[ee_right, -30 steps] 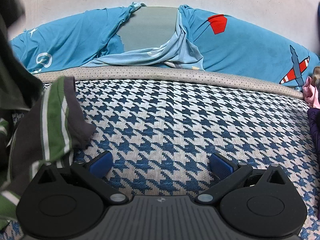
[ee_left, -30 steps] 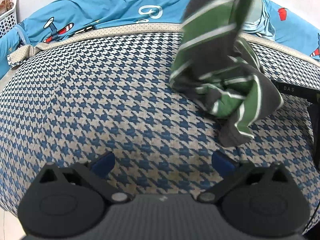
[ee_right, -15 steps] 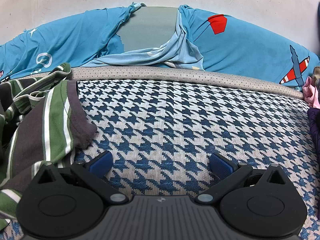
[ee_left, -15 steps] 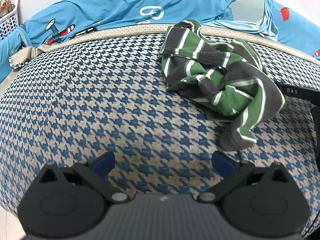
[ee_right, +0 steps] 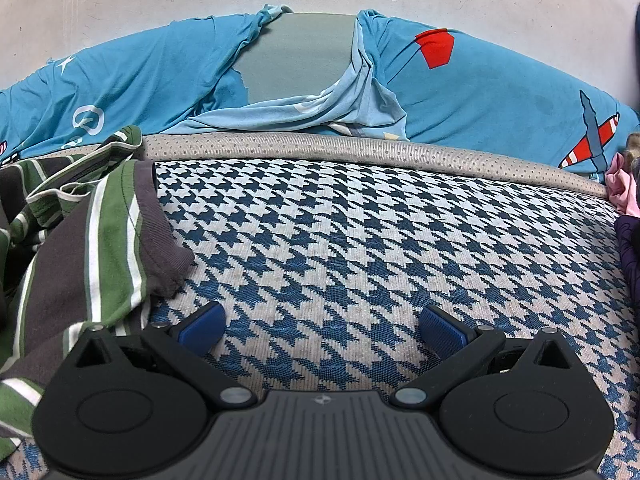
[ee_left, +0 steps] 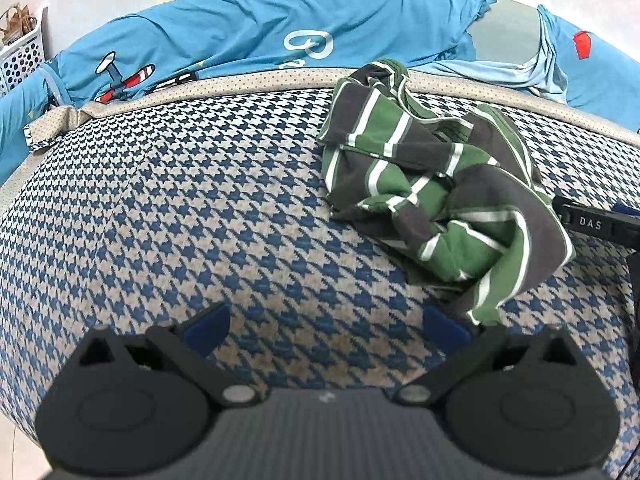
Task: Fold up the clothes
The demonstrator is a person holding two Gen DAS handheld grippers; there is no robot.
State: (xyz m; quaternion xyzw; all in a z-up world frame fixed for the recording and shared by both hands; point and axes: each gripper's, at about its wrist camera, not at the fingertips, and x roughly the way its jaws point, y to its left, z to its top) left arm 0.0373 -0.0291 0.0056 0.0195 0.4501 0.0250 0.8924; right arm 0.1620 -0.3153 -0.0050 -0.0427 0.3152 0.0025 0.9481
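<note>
A crumpled green, grey and white striped shirt (ee_left: 436, 184) lies in a heap on the blue-and-white houndstooth surface (ee_left: 200, 208). In the left wrist view it lies ahead and to the right of my left gripper (ee_left: 326, 326), which is open and empty. In the right wrist view the shirt (ee_right: 92, 232) fills the left side, one end reaching beside the left finger of my right gripper (ee_right: 322, 330), which is open and empty over bare houndstooth fabric.
A blue sheet with aeroplane prints (ee_right: 500, 92) is bunched behind the beige piped edge (ee_right: 360, 148). A white perforated basket (ee_left: 22, 54) stands far left. Pink and purple clothes (ee_right: 624, 200) lie at the right edge. A black gripper part marked DAS (ee_left: 592, 224) shows beside the shirt.
The striped shirt hung lifted above the surface a second ago; it has dropped into a heap and settled. Both grippers have stayed open and hardly moved.
</note>
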